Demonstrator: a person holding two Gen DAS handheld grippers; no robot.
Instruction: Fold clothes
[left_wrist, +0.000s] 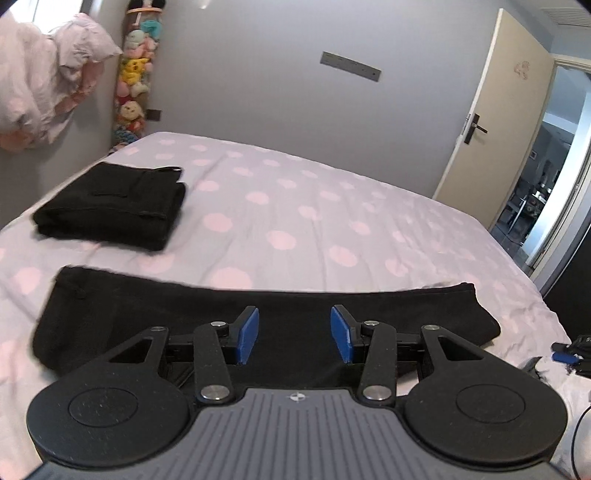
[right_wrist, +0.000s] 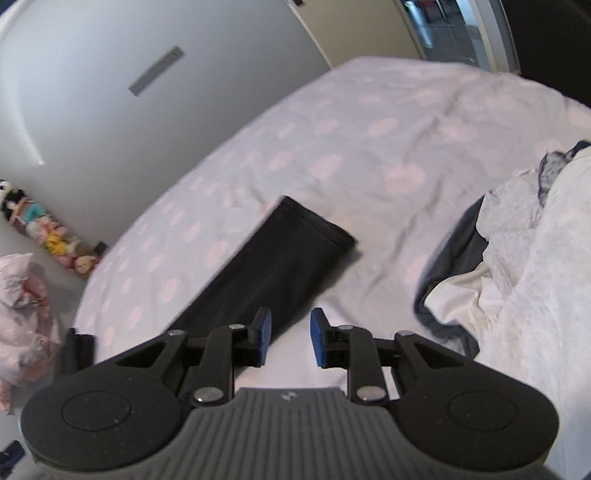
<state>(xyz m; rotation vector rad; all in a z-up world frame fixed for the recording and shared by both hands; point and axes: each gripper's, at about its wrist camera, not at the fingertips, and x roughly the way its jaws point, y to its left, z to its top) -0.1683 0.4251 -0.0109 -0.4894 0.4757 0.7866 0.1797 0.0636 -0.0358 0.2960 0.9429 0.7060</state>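
the left gripper (left_wrist: 294, 334) hangs with blue pads spread wide, holding nothing, over a long black folded pair of trousers (left_wrist: 258, 325) on the lilac pink-dotted bedsheet (left_wrist: 295, 206). the right gripper (right_wrist: 290, 338) gapes empty by its hem. beyond lies a folded black garment (left_wrist: 110, 206), and to the right a crumpled white-and-grey laundry heap (right_wrist: 517, 258).

I can't read any text, label, brand name or number in either view. The nearest thing to a sign is a small round crosshair emblem (left_wrist: 294, 397) on the grey ribbed body of the left gripper (left_wrist: 294, 334), and a similar small mark (right_wrist: 287, 396) on the right gripper (right_wrist: 290, 341), too blurred for me to make out.
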